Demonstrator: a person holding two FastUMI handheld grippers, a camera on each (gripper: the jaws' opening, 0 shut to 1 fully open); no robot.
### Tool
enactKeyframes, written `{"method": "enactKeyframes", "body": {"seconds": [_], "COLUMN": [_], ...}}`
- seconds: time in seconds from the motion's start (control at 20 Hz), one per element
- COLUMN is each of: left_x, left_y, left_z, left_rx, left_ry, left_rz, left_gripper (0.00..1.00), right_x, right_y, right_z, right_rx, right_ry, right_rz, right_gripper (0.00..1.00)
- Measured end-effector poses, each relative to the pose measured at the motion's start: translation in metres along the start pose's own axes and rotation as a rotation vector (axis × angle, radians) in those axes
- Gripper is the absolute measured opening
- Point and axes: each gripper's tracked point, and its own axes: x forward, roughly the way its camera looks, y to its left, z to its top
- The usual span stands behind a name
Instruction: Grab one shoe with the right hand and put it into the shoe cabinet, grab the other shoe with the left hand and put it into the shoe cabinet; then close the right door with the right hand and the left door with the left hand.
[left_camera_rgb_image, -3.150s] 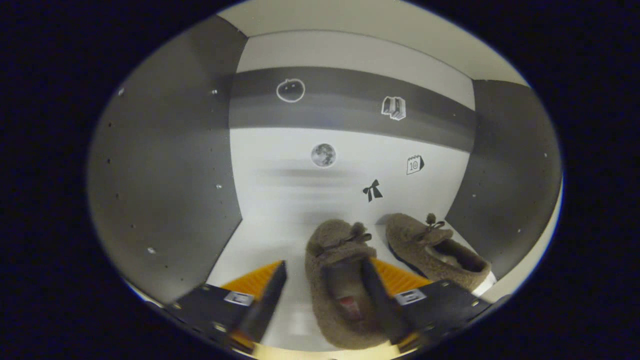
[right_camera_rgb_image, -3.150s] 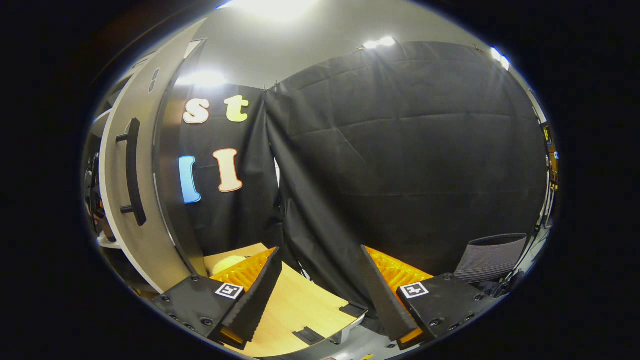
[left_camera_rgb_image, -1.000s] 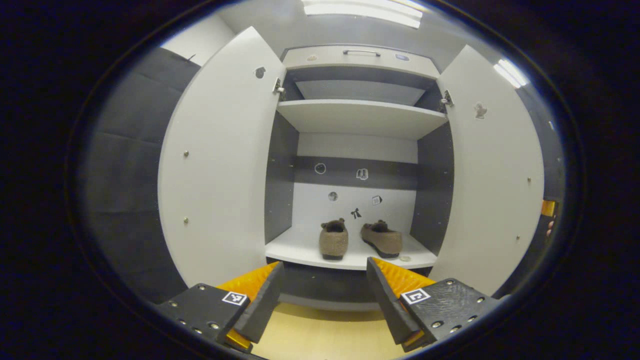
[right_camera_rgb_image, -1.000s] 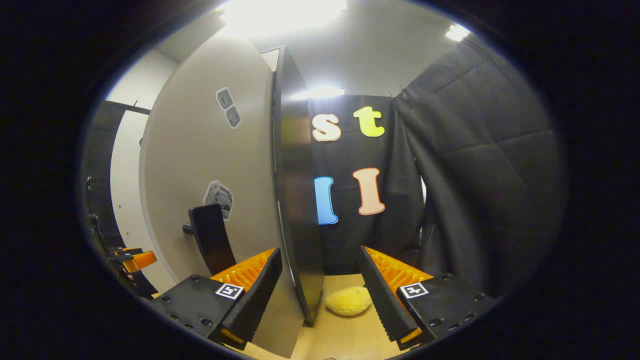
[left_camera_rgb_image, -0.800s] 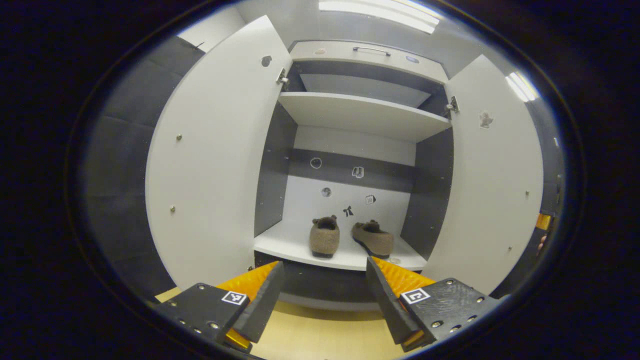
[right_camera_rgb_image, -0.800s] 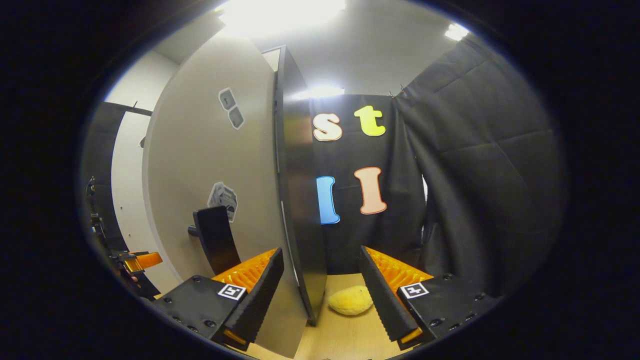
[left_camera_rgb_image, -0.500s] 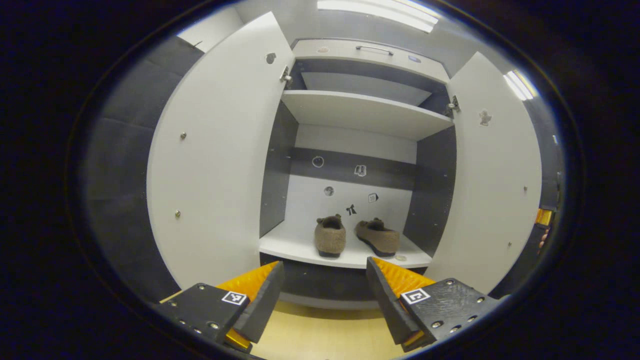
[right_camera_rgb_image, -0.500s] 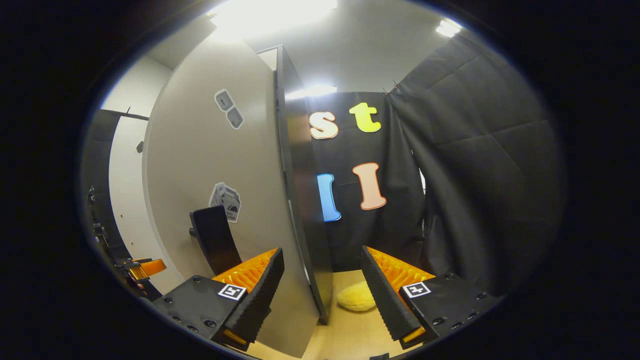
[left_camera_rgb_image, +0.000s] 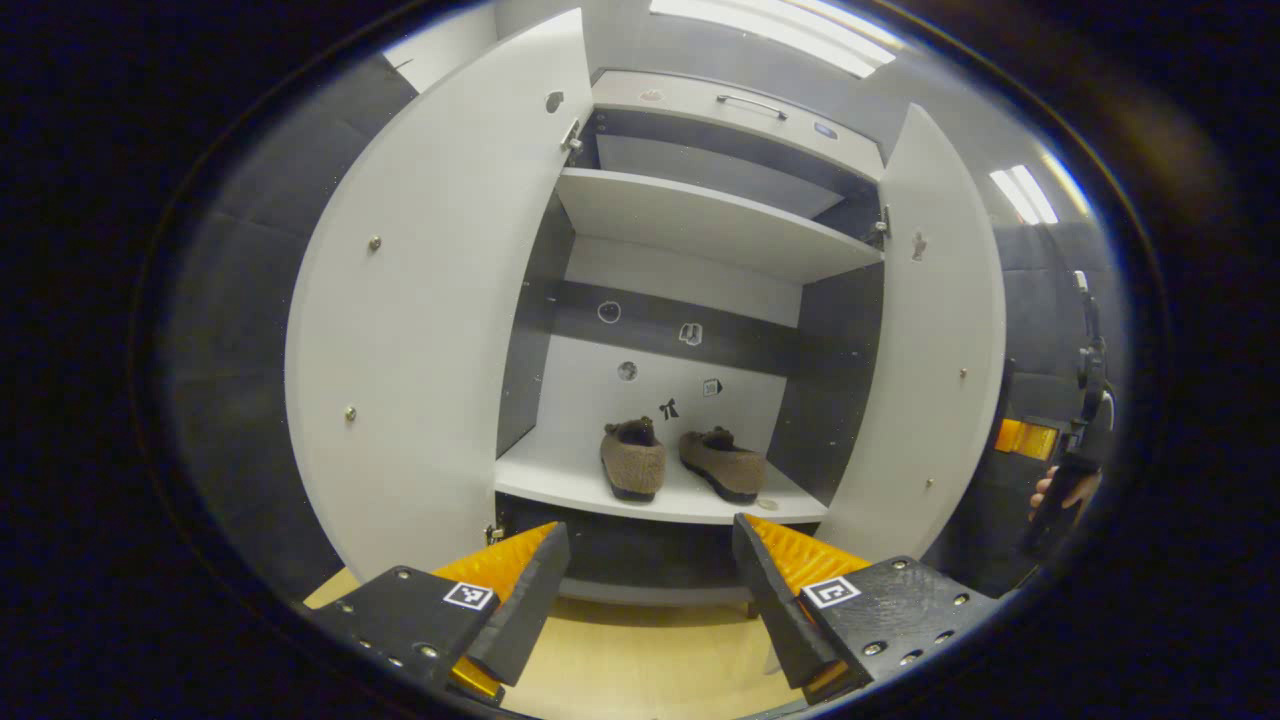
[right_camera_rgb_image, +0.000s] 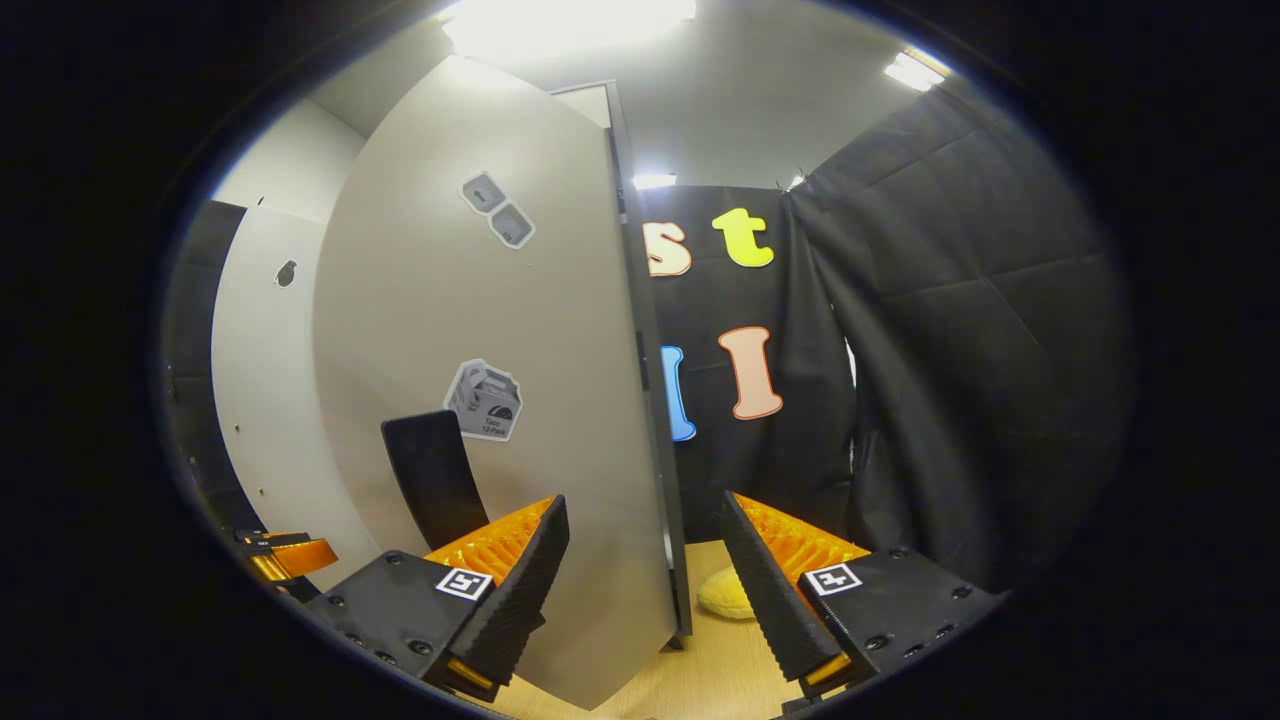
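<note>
Two brown fuzzy shoes, one (left_camera_rgb_image: 633, 462) on the left and its mate (left_camera_rgb_image: 722, 465) on the right, sit side by side on the cabinet's lower shelf (left_camera_rgb_image: 560, 482). In the left gripper view the left door (left_camera_rgb_image: 430, 300) stands wide open and the right door (left_camera_rgb_image: 930, 350) is partly swung in. My left gripper (left_camera_rgb_image: 645, 590) is open and empty, back from the cabinet above the wooden floor. My right gripper (right_camera_rgb_image: 645, 590) is open, straddling the right door's (right_camera_rgb_image: 500, 400) free edge, next to its black handle (right_camera_rgb_image: 435, 480). It shows as an orange piece (left_camera_rgb_image: 1020, 438) beyond the door, held by a hand (left_camera_rgb_image: 1050, 490).
An upper shelf (left_camera_rgb_image: 700, 220) and a drawer with a handle (left_camera_rgb_image: 745, 100) top the cabinet. A yellow soft object (right_camera_rgb_image: 725, 595) lies on the floor behind the right door. Black cloth walls the booth on both sides. The left gripper's orange finger (right_camera_rgb_image: 290, 555) appears at the far left.
The left gripper has let go of its shoe and backed out of the cabinet. The right gripper came to the right door's edge, and the door has swung partly inward.
</note>
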Motion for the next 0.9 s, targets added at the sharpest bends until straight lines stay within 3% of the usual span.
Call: {"method": "enactKeyframes", "body": {"seconds": [0.1, 0.15, 0.25, 0.35, 0.4, 0.45, 0.5, 0.55, 0.65, 0.9], "left_x": [-0.011, -0.016, -0.030, -0.046, -0.055, -0.062, -0.068, -0.073, -0.085, -0.107], "left_y": [0.010, 0.015, 0.032, 0.054, 0.065, 0.080, 0.096, 0.112, 0.143, 0.204], "left_z": [-0.002, -0.002, -0.005, -0.004, -0.004, -0.003, -0.004, -0.004, 0.001, 0.019], "left_rx": [-0.005, -0.006, 0.007, 0.026, 0.035, 0.044, 0.049, 0.053, 0.054, 0.117], "left_ry": [0.002, 0.001, 0.000, -0.013, -0.020, -0.022, -0.022, -0.021, -0.027, -0.049], "left_rz": [0.004, 0.004, 0.013, 0.043, 0.061, 0.086, 0.118, 0.151, 0.233, 0.328], "left_gripper": [1.00, 0.95, 1.00, 0.95, 0.95, 1.00, 0.89, 0.95, 0.95, 0.95], "right_x": [0.006, 0.008, 0.010, 0.012, 0.013, 0.013, 0.015, 0.016, 0.019, 0.022], "right_y": [0.021, 0.031, 0.037, 0.041, 0.041, 0.038, 0.036, 0.035, 0.040, 0.027], "right_z": [-0.002, -0.003, -0.002, 0.003, 0.004, 0.002, -0.002, -0.009, -0.012, -0.013], "right_rx": [-0.017, -0.033, -0.055, -0.051, -0.049, -0.049, -0.048, -0.043, -0.029, -0.031], "right_ry": [-0.007, -0.006, -0.021, -0.052, -0.062, -0.061, -0.051, -0.038, -0.025, -0.019], "right_rz": [0.018, 0.033, 0.013, 0.002, -0.007, -0.023, -0.040, -0.054, -0.058, -0.126], "right_gripper": [0.98, 0.98, 0.98, 0.94, 0.99, 0.98, 0.98, 0.98, 0.98, 0.98]}}
